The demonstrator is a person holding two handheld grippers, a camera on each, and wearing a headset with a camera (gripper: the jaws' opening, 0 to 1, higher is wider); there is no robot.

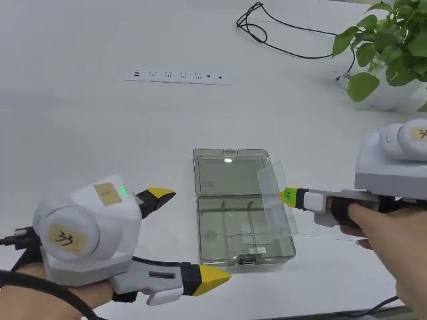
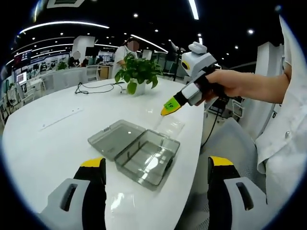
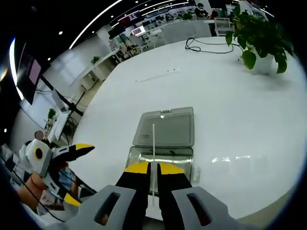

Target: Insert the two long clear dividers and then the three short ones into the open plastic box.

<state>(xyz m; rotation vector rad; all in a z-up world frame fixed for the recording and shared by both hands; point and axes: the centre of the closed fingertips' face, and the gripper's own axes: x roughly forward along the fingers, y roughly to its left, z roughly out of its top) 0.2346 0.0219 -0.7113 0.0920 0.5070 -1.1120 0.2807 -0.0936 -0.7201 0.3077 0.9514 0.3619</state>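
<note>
Insertion step in hand. The right tool (image 1: 287,197) pinches a clear divider (image 1: 272,213), tilted above the right side of the open plastic box (image 1: 200,220) on the table (image 1: 100,133). The left tool (image 1: 192,235) is spread beside the box. Next move, as judged: align the divider with the wall slots, then lower it.
</note>
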